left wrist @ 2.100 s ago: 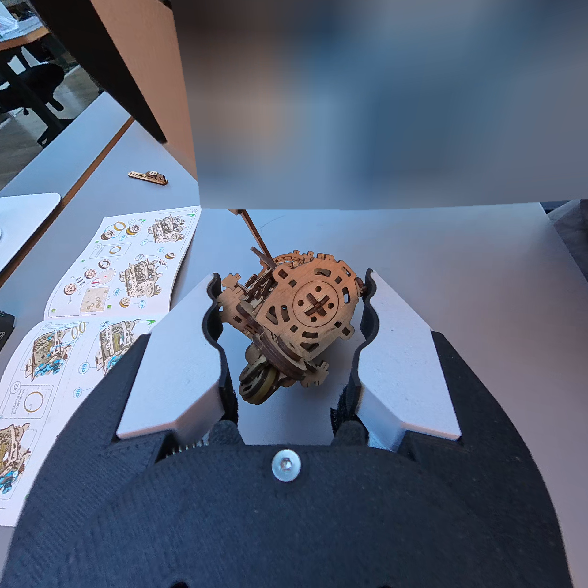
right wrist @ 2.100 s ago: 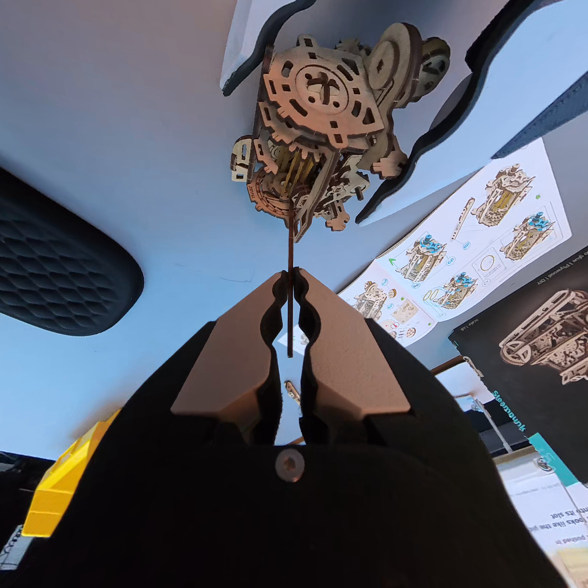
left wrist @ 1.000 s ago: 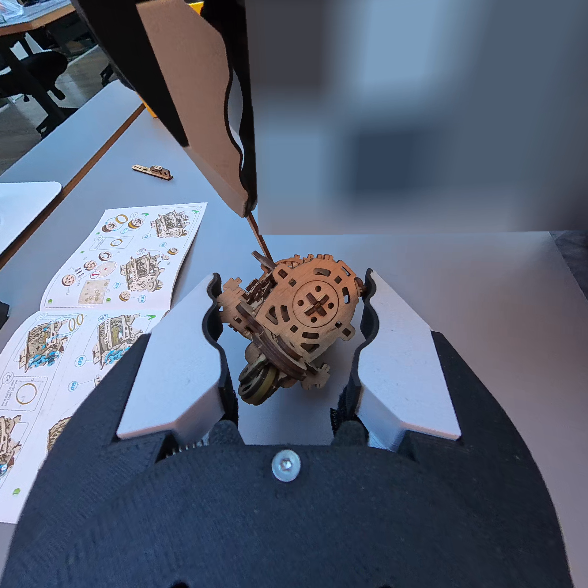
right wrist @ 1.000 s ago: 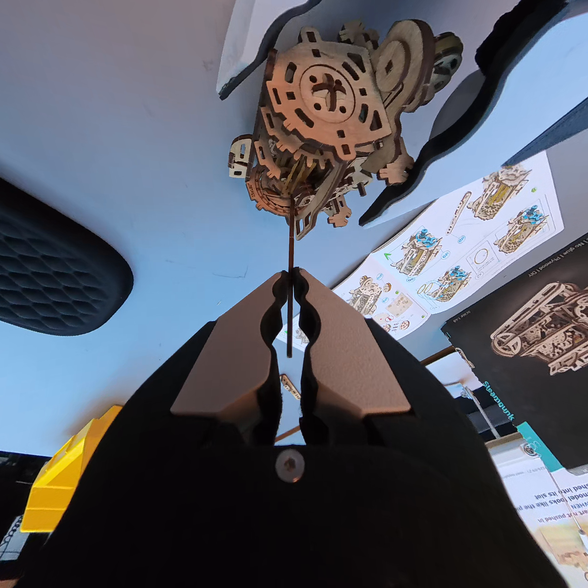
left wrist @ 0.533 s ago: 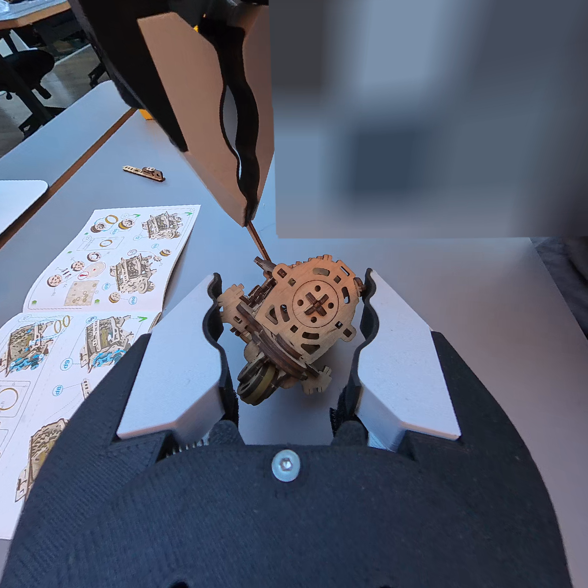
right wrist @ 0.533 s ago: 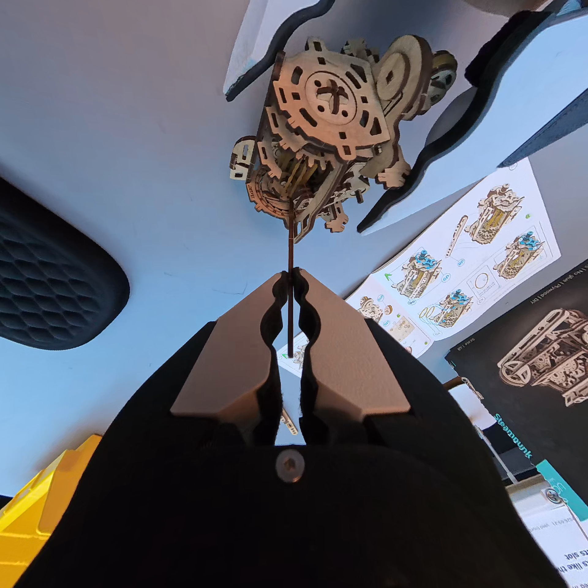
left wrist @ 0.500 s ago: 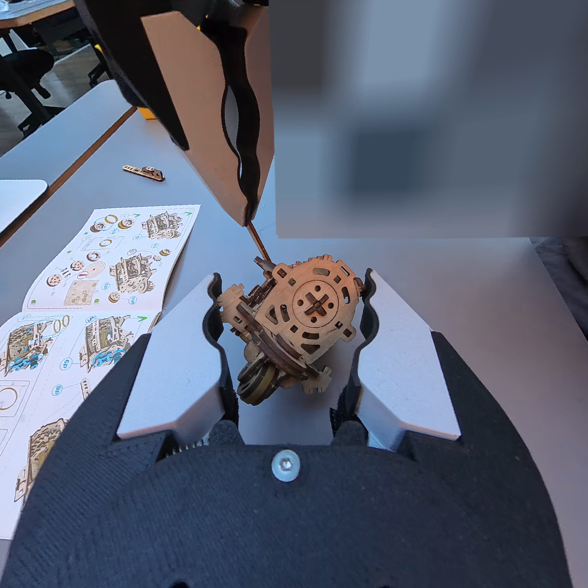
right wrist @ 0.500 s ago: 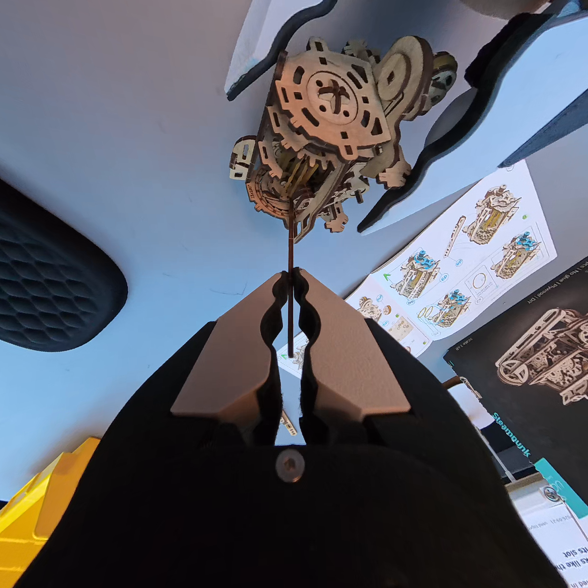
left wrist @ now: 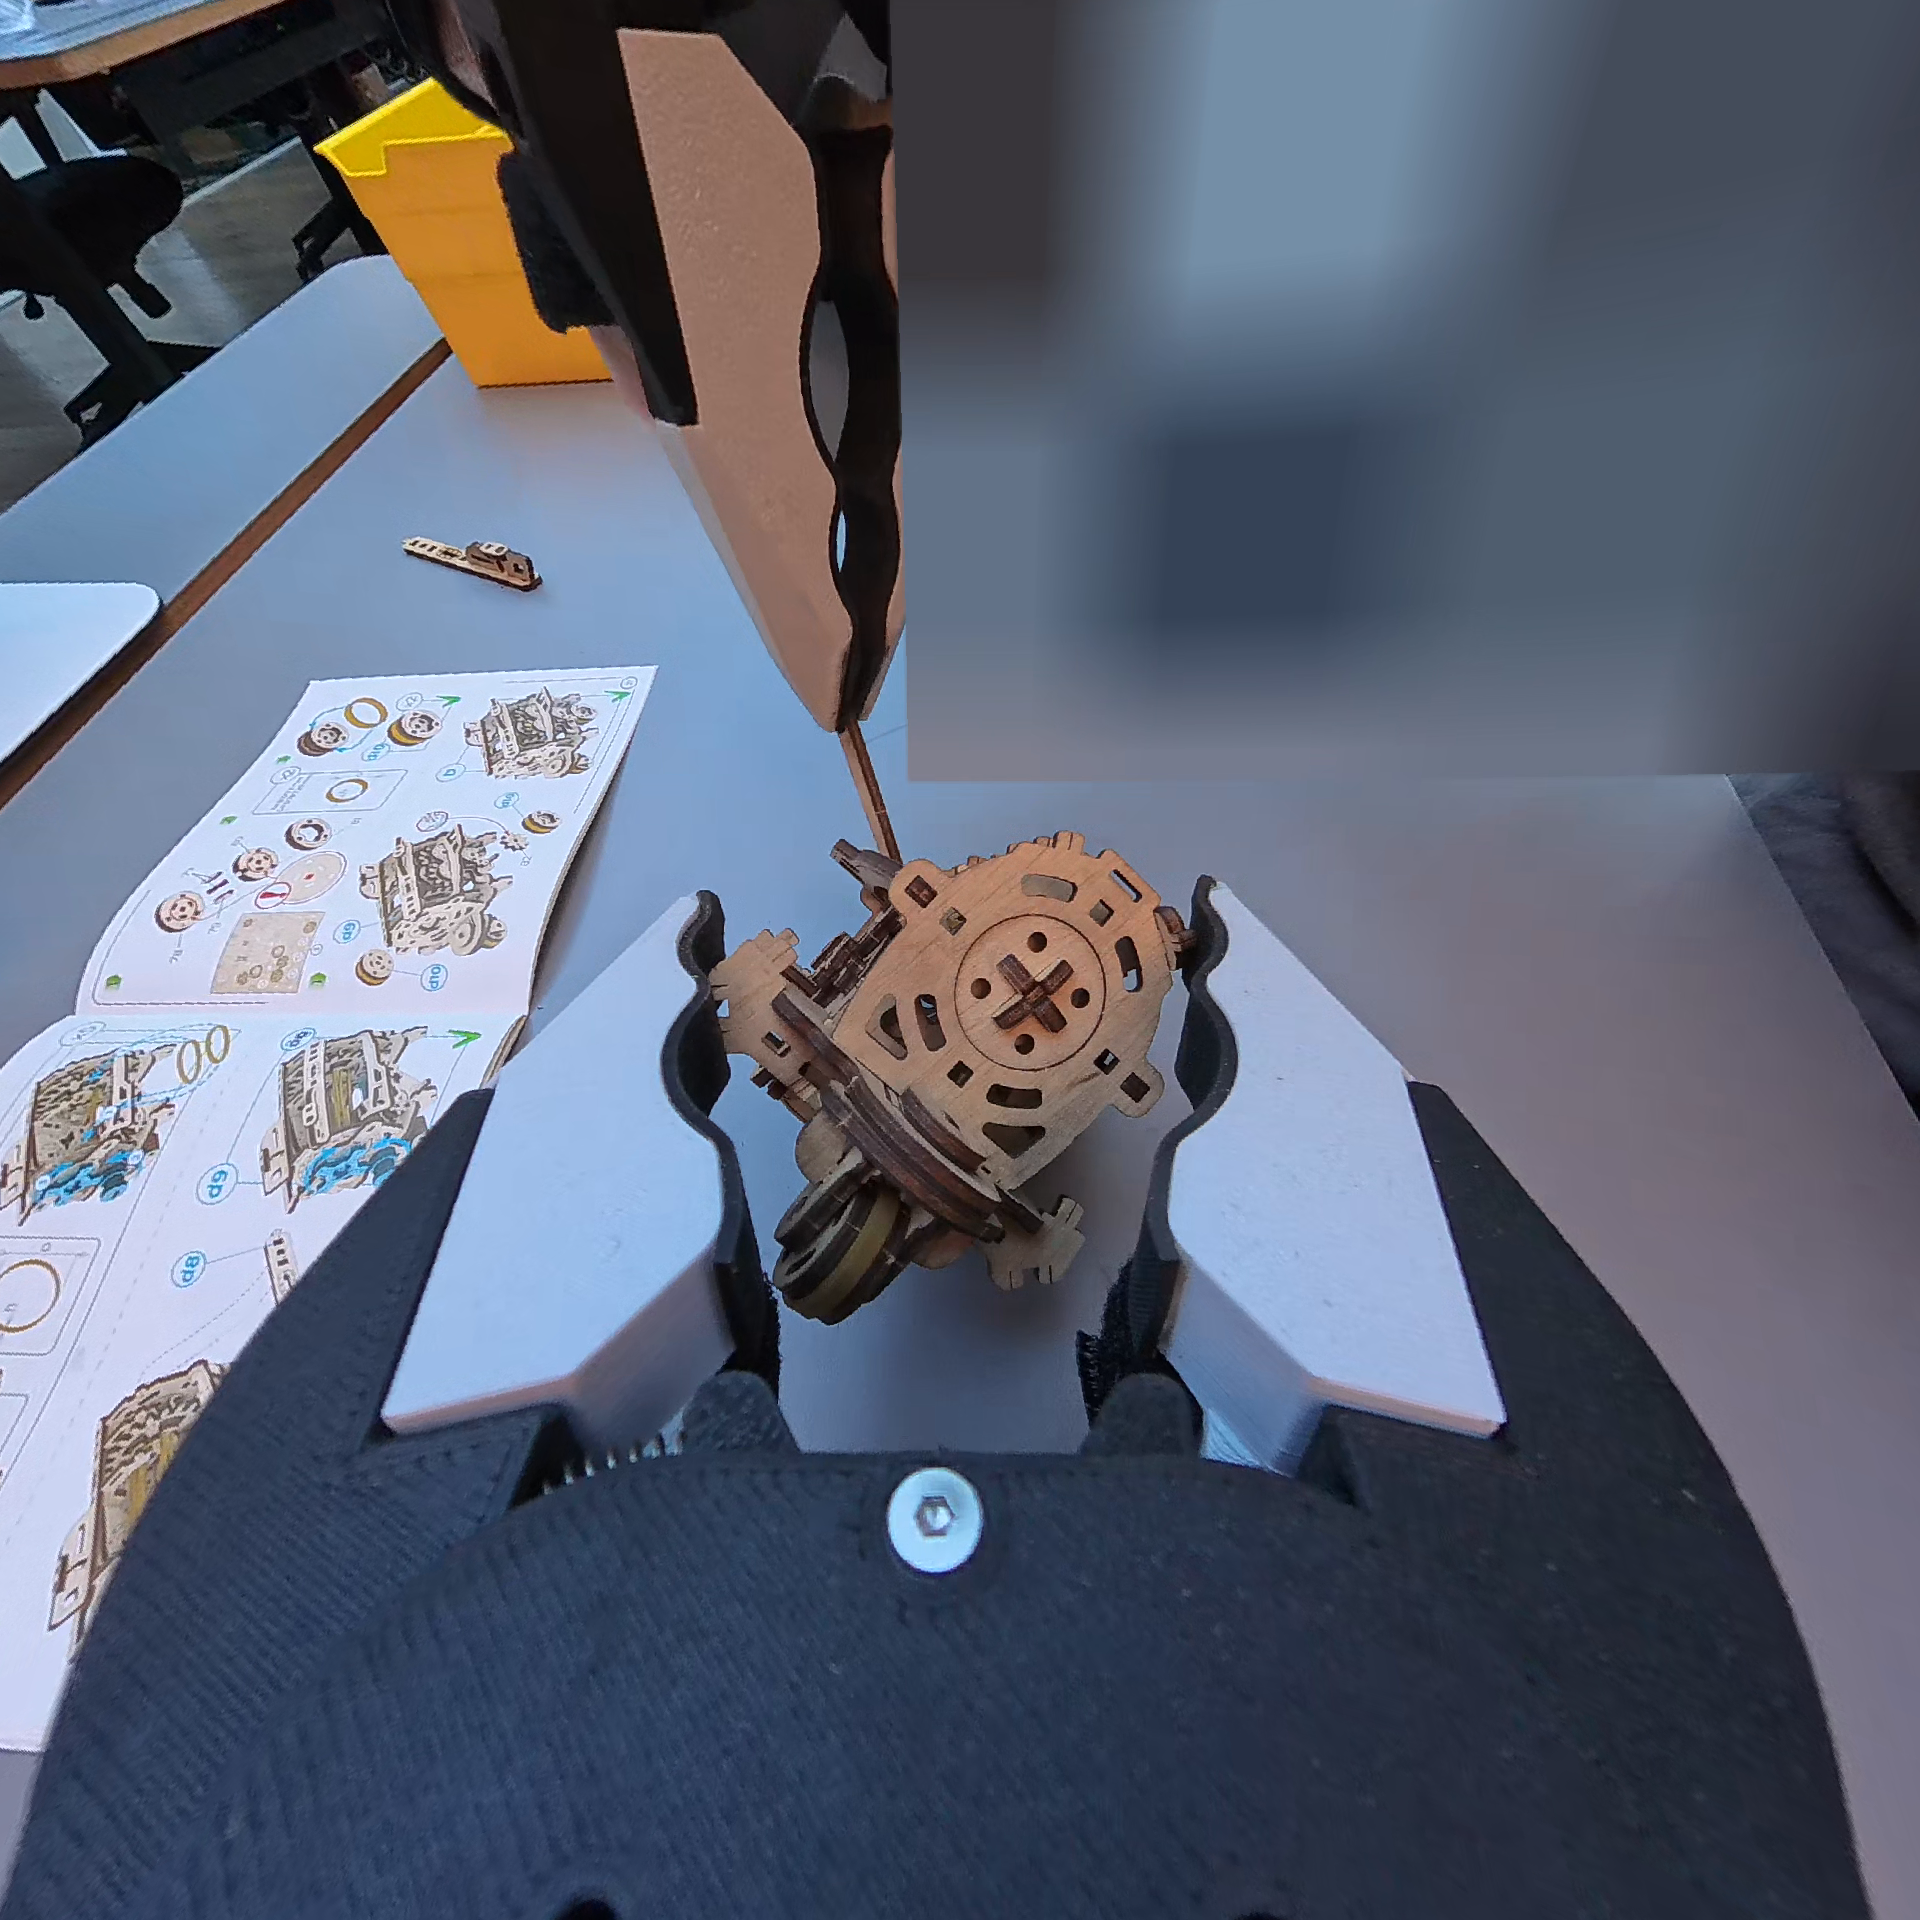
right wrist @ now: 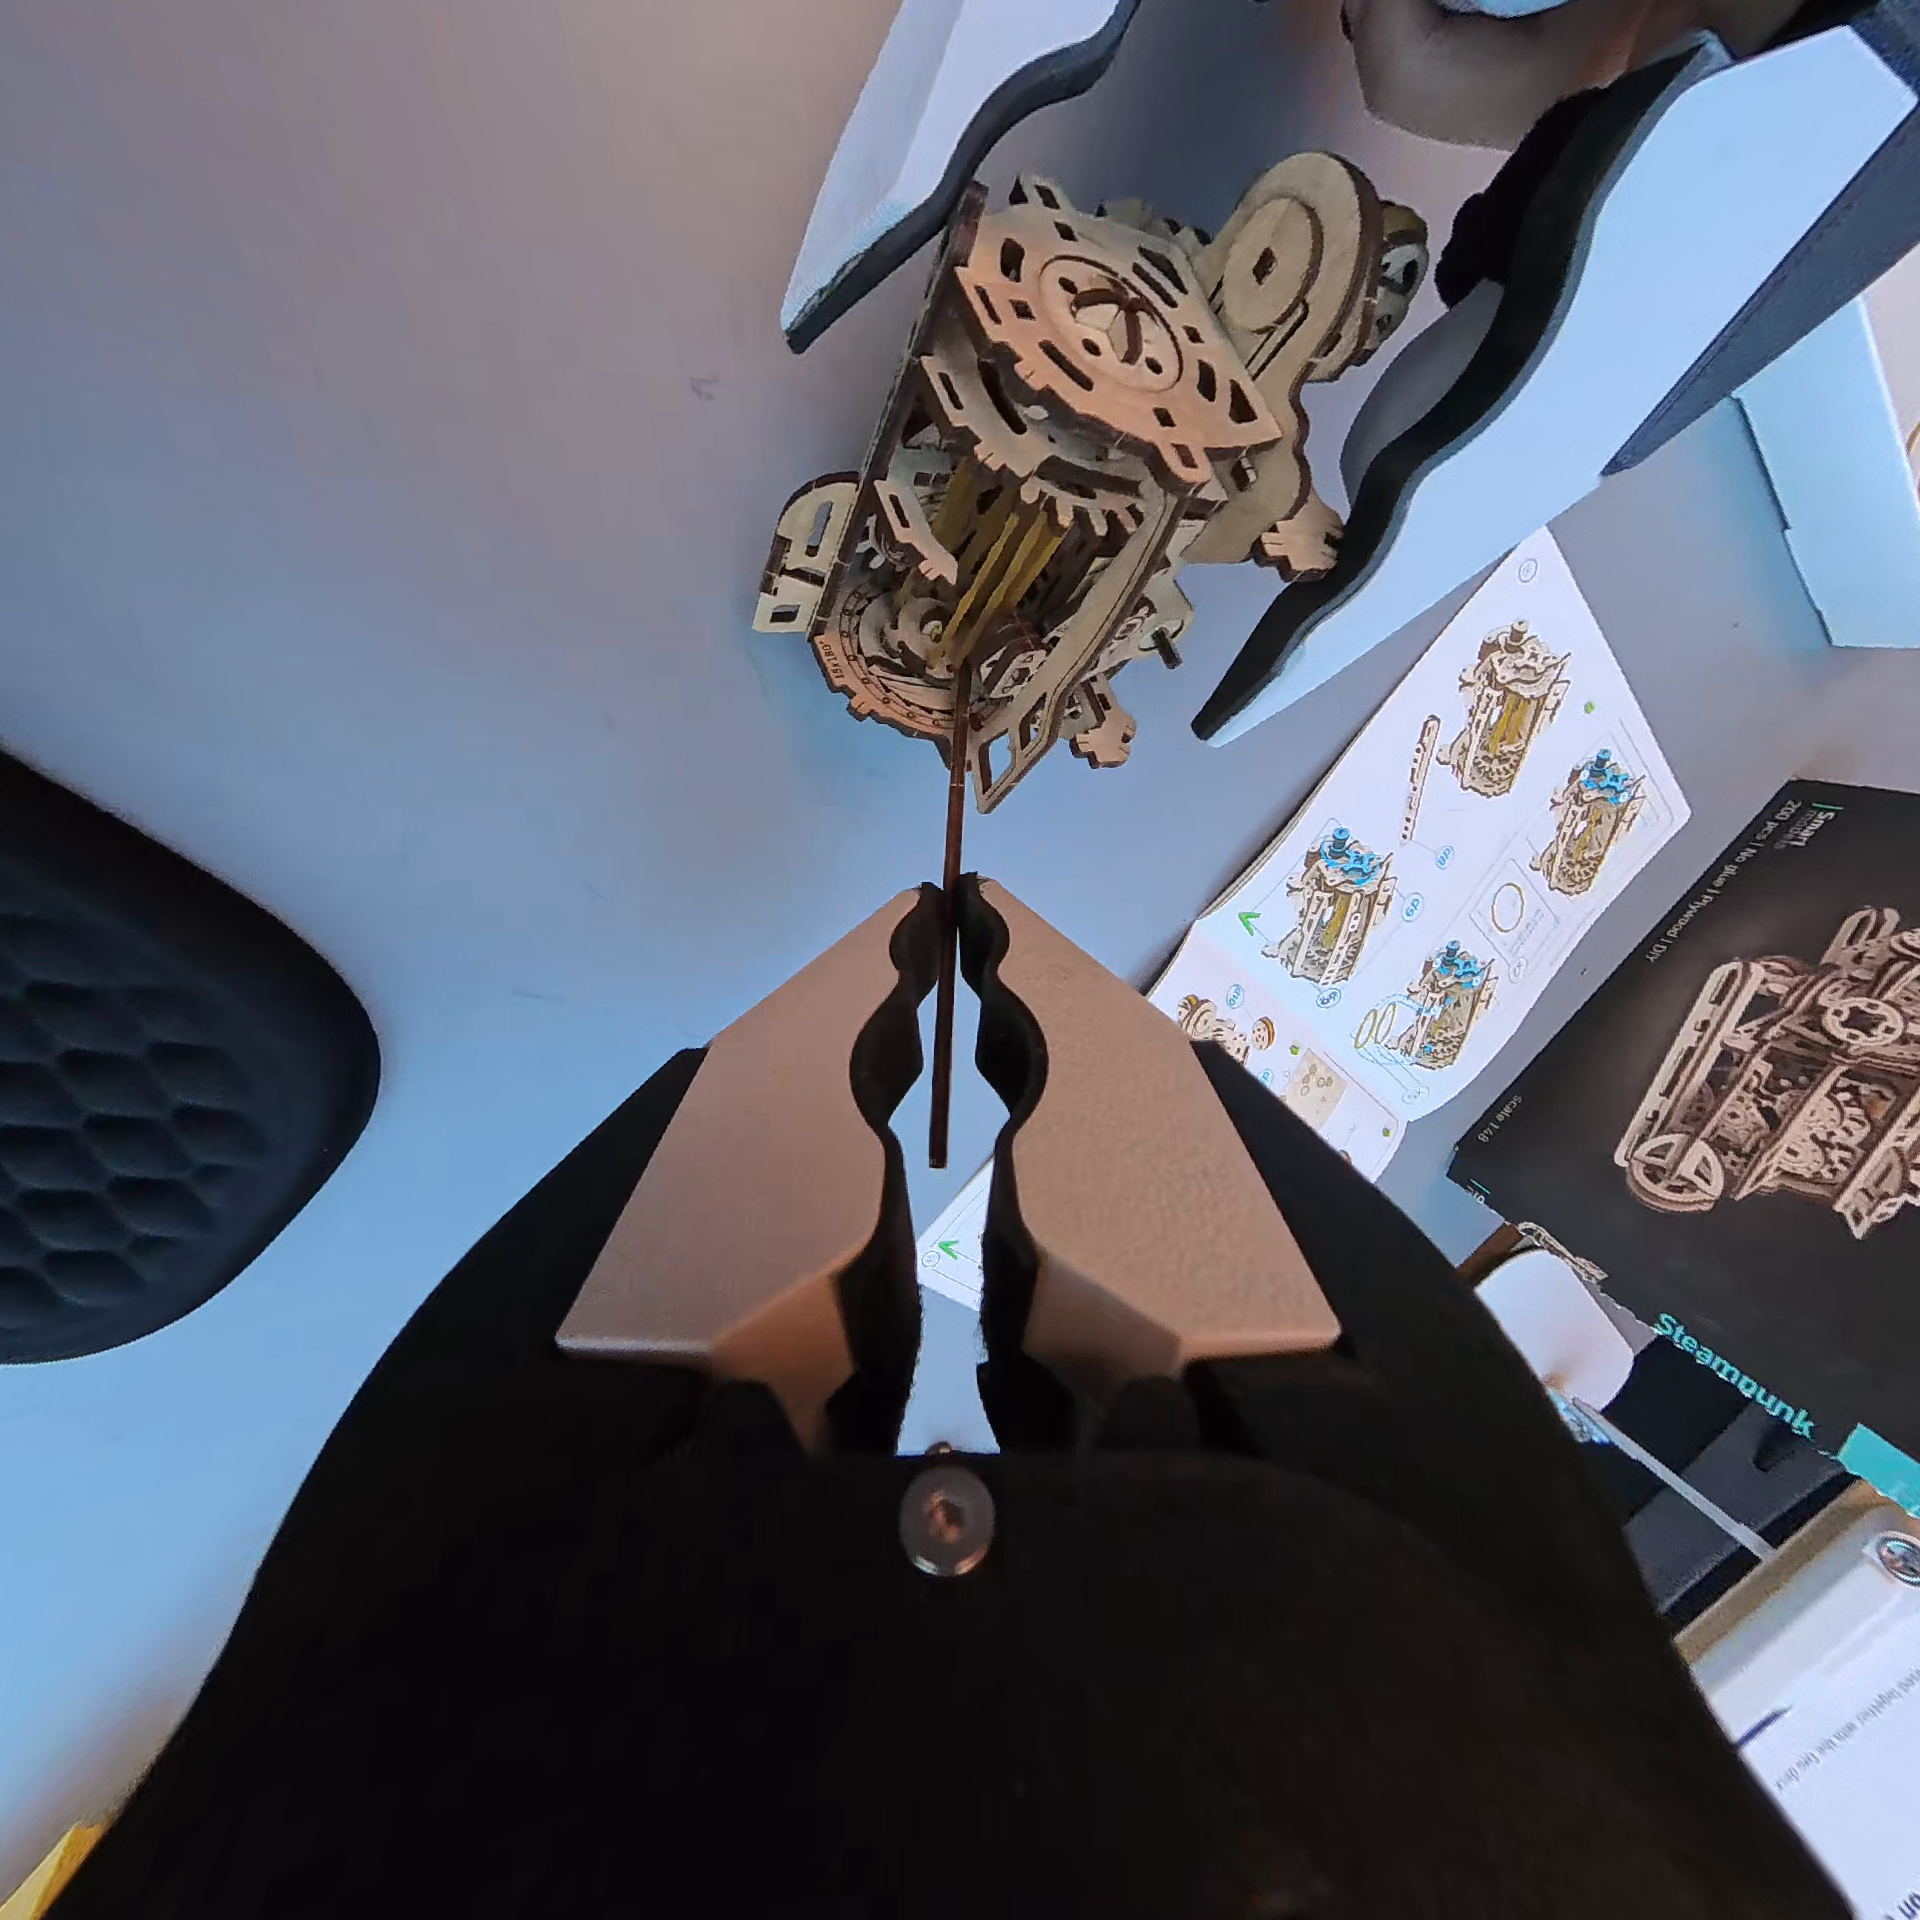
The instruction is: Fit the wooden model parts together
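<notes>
Wooden model (left wrist: 966, 1049), largely assembled, is sitting tilted above the grey counter (left wrist: 1455, 935) between the left gripper (left wrist: 951, 1039) fingers pinching it, while the right gripper (right wrist: 943, 899) fingers are squeezing a thin wooden strip (right wrist: 948, 935) whose tip is only entering the model's frame.

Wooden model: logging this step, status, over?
Left gripper shut on model. Right gripper shut on stick, tip at model. Nothing blocking.
</notes>
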Demonstrator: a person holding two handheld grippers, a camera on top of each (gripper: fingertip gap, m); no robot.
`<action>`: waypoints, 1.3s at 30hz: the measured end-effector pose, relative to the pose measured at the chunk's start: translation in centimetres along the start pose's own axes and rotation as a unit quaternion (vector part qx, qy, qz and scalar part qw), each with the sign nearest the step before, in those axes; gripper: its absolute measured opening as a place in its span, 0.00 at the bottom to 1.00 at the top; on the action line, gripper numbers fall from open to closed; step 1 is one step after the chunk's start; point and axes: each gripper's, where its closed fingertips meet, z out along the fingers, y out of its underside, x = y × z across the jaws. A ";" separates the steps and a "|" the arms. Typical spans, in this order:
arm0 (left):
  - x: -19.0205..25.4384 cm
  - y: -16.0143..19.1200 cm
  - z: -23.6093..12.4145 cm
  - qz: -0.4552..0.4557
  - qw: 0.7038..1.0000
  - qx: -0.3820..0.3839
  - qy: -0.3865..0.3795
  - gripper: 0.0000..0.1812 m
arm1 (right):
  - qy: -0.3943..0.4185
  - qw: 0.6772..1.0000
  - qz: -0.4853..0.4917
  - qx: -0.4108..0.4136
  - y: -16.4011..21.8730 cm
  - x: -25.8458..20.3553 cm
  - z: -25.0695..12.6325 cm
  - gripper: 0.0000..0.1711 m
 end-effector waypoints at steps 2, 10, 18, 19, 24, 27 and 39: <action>0.0 0.0 0.0 0.000 1.000 0.000 0.000 0.49 | 0.001 1.000 -0.005 0.002 0.0 0.1 -0.1 0.01; 0.1 0.0 0.0 0.007 1.000 -0.001 0.000 0.49 | -0.007 1.000 -0.014 0.003 0.1 0.1 -0.1 0.01; 0.5 0.1 0.0 0.017 1.000 -0.002 0.001 0.49 | -0.011 1.000 -0.023 0.011 0.1 -0.2 -0.3 0.01; 0.5 0.1 0.1 0.018 1.000 -0.001 0.002 0.49 | -0.010 1.000 -0.027 0.011 0.1 -0.2 -0.3 0.01; 0.9 0.0 0.1 0.032 0.999 0.002 0.010 0.48 | -0.005 0.998 -0.056 0.012 0.1 -0.3 -0.4 0.01; 0.9 -0.1 0.1 0.033 0.999 0.006 0.011 0.49 | 0.004 0.997 -0.071 0.010 0.0 -0.3 -0.4 0.01; 1.2 -0.1 0.0 0.067 0.998 0.010 0.003 0.49 | 0.125 0.981 -0.139 -0.047 -0.2 -0.3 -0.4 0.01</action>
